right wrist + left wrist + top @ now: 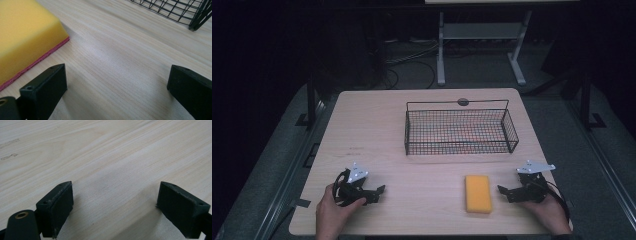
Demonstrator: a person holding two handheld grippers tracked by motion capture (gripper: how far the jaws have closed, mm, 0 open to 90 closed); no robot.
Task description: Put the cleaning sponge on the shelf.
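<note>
Both grippers rest low on the pale wood-grain surface [377, 130], one in each of my hands. Left gripper [381, 192], held in my left hand [332, 212], lies at about 8 o'clock on the surface; its jaws stand wide apart with bare wood between them, nothing held. Right gripper [503, 192], held in my right hand [548, 212], lies at about 4 o'clock; its jaws are likewise spread, nothing between them.

Rectangular yellow sponge with a thin red underside layer [478, 193] lies flat at about 5 o'clock, just beside the right gripper's tips and apart from them. In the right gripper view that sponge [25, 37] sits off the left jaw, not touching it.

Black wire-mesh basket with a raised handle rail [512, 131] stands at about 1 o'clock, well apart from the sponge; its corner [197, 20] appears beyond the right jaw.
</note>
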